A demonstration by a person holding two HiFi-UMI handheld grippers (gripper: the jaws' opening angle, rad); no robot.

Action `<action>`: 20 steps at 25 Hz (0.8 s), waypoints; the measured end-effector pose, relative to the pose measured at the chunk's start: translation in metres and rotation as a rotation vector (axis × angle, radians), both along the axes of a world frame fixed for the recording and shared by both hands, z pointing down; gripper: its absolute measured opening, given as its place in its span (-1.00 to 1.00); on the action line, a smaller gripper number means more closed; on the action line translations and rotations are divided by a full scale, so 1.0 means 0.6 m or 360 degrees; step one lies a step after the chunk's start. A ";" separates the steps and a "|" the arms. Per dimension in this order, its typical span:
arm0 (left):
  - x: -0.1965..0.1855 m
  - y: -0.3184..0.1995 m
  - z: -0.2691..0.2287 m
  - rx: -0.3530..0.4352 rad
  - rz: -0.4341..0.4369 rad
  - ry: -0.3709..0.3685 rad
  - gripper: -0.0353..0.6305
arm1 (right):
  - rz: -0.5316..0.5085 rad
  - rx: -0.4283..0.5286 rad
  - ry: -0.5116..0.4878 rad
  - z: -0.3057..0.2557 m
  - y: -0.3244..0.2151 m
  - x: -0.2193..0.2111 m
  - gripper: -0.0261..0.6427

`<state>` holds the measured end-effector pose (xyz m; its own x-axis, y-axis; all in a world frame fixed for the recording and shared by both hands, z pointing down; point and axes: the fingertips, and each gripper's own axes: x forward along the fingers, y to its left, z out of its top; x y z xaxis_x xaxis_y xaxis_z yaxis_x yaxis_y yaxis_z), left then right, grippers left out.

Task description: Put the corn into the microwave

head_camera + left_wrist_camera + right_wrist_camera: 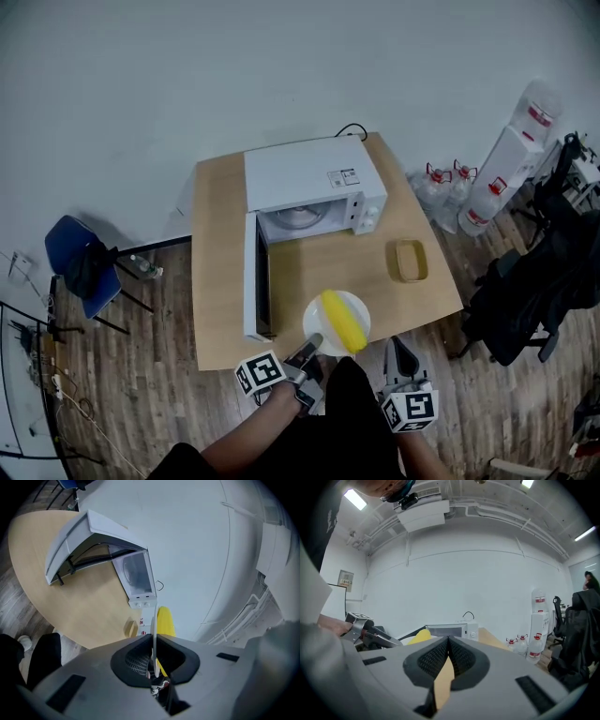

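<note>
A yellow corn cob (344,319) lies on a small white plate (316,321) held over the table's near edge. My left gripper (312,344) is shut on the plate's near rim. In the left gripper view the thin plate rim (153,625) runs between the closed pads, with the corn (165,620) beyond. The white microwave (309,183) stands at the back of the table, its door (253,277) swung wide open toward me. My right gripper (401,349) hovers just right of the plate, shut and empty; its pads (459,656) meet.
A small wooden tray (409,261) sits on the wooden table (220,272) right of the microwave. A blue chair (80,262) stands at left. Water bottles (441,183), a dispenser (506,169) and a black chair (534,281) are at right.
</note>
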<state>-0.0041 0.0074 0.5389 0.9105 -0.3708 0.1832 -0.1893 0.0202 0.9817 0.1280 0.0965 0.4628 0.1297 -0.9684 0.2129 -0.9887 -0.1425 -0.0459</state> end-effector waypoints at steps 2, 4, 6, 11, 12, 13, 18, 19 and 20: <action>0.011 -0.025 -0.001 0.0006 -0.0038 0.0002 -0.83 | -0.0037 -0.0002 -0.0004 0.005 -0.033 0.021 -0.74; 0.024 -0.054 -0.002 0.0016 -0.0078 -0.0003 -0.83 | -0.0077 -0.0006 -0.0009 0.010 -0.070 0.039 -0.74; 0.036 -0.079 -0.001 0.0009 -0.0120 -0.0008 -0.83 | -0.0129 -0.0019 -0.0014 0.013 -0.104 0.051 -0.74; 0.060 -0.145 0.008 0.0001 -0.0233 -0.0031 -0.83 | -0.0253 -0.0033 -0.0008 0.016 -0.187 0.071 -0.74; 0.065 -0.158 0.010 0.0001 -0.0250 -0.0035 -0.83 | -0.0270 -0.0035 -0.0007 0.017 -0.203 0.076 -0.74; 0.070 -0.169 0.013 0.0001 -0.0265 -0.0039 -0.83 | -0.0286 -0.0039 -0.0007 0.019 -0.219 0.081 -0.74; 0.090 -0.218 0.025 -0.0019 -0.0355 -0.0049 -0.83 | -0.0375 -0.0076 -0.0035 0.031 -0.287 0.101 -0.74; 0.094 -0.229 0.028 -0.0022 -0.0379 -0.0046 -0.83 | -0.0392 -0.0088 -0.0045 0.035 -0.299 0.105 -0.74; 0.097 -0.239 0.030 -0.0023 -0.0402 -0.0045 -0.83 | -0.0410 -0.0099 -0.0056 0.039 -0.312 0.108 -0.74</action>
